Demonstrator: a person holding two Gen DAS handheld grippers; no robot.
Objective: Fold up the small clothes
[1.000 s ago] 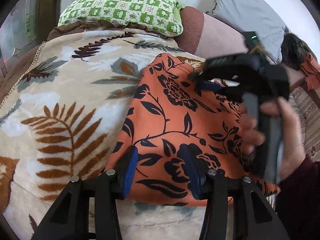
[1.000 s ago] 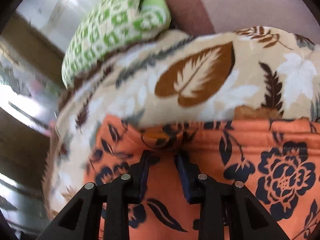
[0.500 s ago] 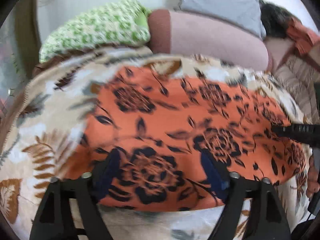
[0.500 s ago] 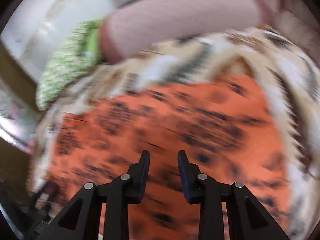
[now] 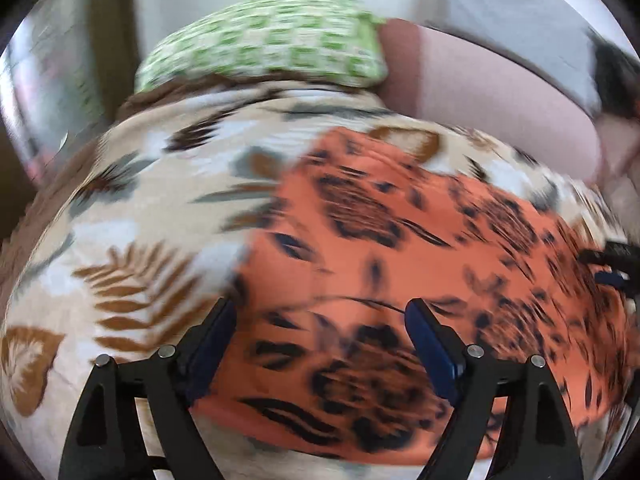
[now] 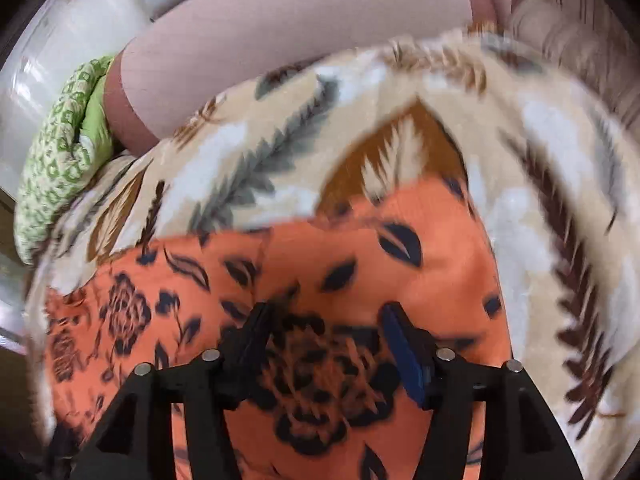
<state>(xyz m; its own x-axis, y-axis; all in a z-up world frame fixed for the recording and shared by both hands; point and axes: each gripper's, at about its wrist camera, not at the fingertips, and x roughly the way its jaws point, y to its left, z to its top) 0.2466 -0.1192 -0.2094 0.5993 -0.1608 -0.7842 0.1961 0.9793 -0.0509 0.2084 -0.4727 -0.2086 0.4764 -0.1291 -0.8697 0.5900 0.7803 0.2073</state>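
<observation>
An orange fabric garment printed with dark navy flowers and leaves (image 5: 400,264) lies spread flat on a cream fleece blanket patterned with brown and grey leaves (image 5: 132,240). Both views are smeared by motion blur. The left gripper (image 5: 320,332) hangs over the near edge of the garment with its blue-padded fingers spread wide apart, nothing between them. The right gripper (image 6: 326,330) hangs over another part of the same cloth, above a large dark flower, its fingers also parted and holding nothing. In the left wrist view the black tip of the right gripper shows at the far right edge of the garment. Beyond the blanket sit a green-and-white checked pillow (image 5: 264,44) and, just beside it, a dusty pink bolster cushion (image 5: 480,88).
</observation>
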